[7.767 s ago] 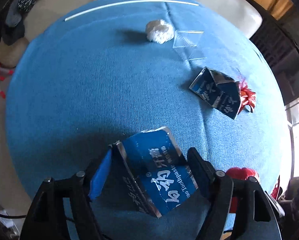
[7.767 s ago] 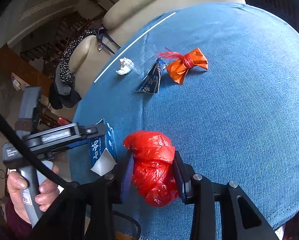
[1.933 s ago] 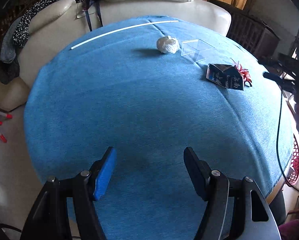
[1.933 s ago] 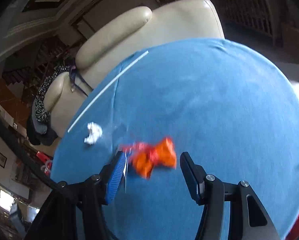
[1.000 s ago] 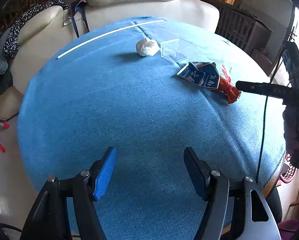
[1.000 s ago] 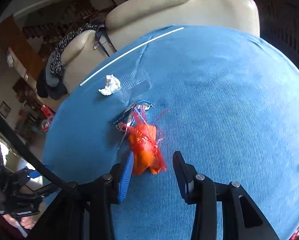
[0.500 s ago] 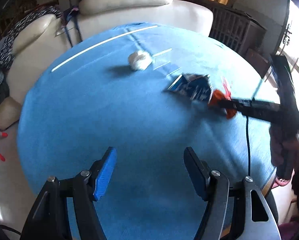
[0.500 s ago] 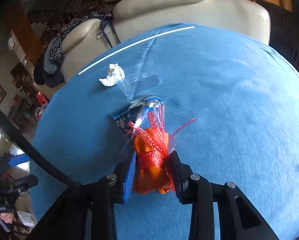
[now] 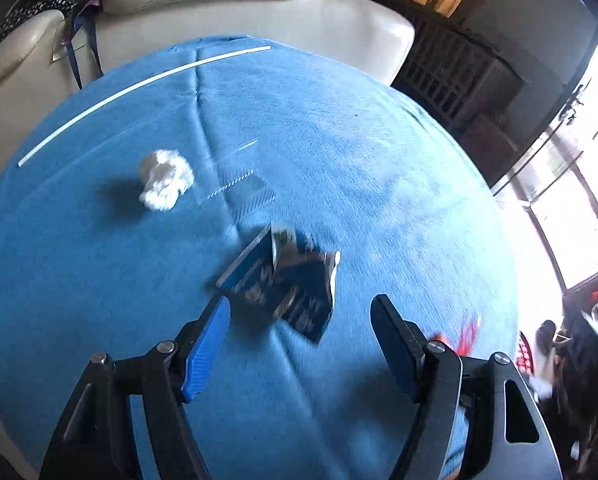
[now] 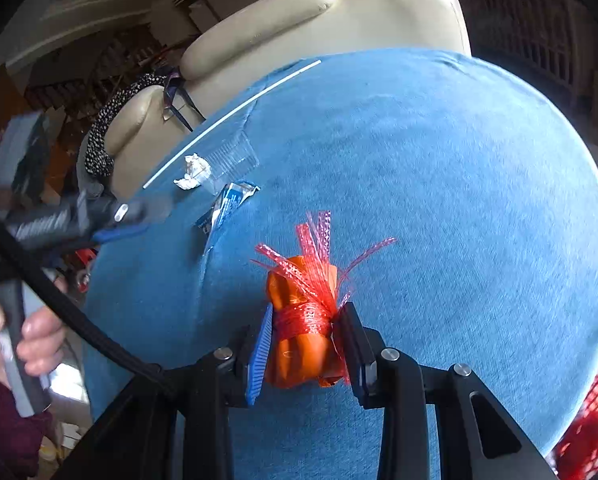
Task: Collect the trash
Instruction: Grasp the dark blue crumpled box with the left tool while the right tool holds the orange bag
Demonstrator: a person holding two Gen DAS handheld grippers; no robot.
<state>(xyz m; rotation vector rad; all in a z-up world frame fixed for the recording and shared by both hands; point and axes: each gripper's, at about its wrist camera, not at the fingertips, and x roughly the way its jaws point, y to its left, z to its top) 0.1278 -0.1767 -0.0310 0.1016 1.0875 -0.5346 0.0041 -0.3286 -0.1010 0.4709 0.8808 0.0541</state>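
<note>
Blue-clothed counter (image 9: 339, 140) was seen. Left gripper (image 9: 299, 344) was held over a crushed blue carton (image 9: 283, 284), jaws opening, nothing gripped. Right gripper (image 10: 305, 344) was clenched on an orange wrapper (image 10: 299, 344). White paper wad (image 9: 165, 180) lay apart.

tablecloth (image 9: 339, 140) blue | wad (image 9: 163, 179) white | carton (image 9: 283, 284) dark blue | bundle (image 10: 303, 320) orange, red netting
</note>
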